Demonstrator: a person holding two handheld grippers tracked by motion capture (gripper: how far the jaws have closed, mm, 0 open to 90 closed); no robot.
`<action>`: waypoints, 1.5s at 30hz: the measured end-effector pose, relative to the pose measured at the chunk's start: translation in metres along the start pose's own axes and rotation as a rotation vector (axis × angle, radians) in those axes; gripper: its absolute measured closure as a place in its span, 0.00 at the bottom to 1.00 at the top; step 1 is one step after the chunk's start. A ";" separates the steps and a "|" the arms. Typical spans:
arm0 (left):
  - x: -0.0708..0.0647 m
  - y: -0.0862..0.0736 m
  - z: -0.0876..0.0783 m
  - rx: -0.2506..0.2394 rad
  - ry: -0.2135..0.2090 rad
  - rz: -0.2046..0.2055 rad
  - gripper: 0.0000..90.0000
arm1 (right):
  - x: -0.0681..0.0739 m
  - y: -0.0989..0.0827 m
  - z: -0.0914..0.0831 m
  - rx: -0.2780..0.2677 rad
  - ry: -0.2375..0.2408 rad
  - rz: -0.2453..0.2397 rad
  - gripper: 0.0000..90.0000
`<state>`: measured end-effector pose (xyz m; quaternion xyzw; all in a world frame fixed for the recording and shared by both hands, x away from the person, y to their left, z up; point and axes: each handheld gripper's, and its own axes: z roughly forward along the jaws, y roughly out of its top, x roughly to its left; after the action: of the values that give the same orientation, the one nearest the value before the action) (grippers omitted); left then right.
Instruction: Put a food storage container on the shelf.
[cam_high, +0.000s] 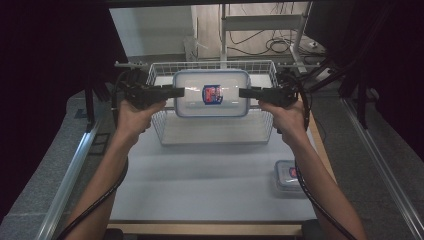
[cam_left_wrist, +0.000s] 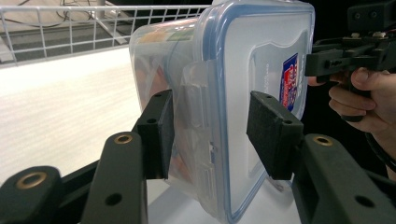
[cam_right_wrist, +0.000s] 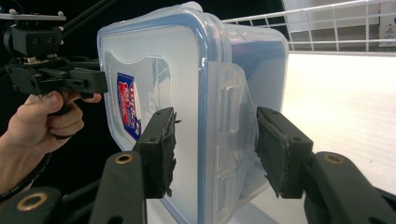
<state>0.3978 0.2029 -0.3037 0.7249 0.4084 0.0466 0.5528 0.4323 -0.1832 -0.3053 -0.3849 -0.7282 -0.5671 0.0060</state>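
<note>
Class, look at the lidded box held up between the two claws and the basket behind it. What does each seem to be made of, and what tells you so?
Lidded box: looks like clear, glossy plastic; the table's light shows through its walls, and it has moulded clip flaps and a blue seal line.
Basket: probably white-coated metal wire, judging by its thin, rigid grid of rods.

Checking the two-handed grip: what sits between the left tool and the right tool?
In the high view, the clear plastic lidded box with blue seal spans between the left tool and the right tool, above the white wire basket.
</note>
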 end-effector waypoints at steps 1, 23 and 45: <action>0.001 0.001 0.001 -0.001 0.000 -0.003 0.58 | 0.000 0.000 0.000 0.000 0.000 0.000 0.55; 0.036 0.024 0.020 -0.013 -0.016 -0.074 0.58 | -0.022 0.031 0.020 0.006 -0.028 0.047 0.55; 0.042 0.023 0.028 -0.025 0.005 -0.086 0.55 | -0.037 0.032 0.029 -0.015 -0.018 0.065 0.53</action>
<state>0.4520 0.2074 -0.3111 0.6994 0.4400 0.0298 0.5624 0.4883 -0.1777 -0.3058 -0.4135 -0.7110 -0.5686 0.0148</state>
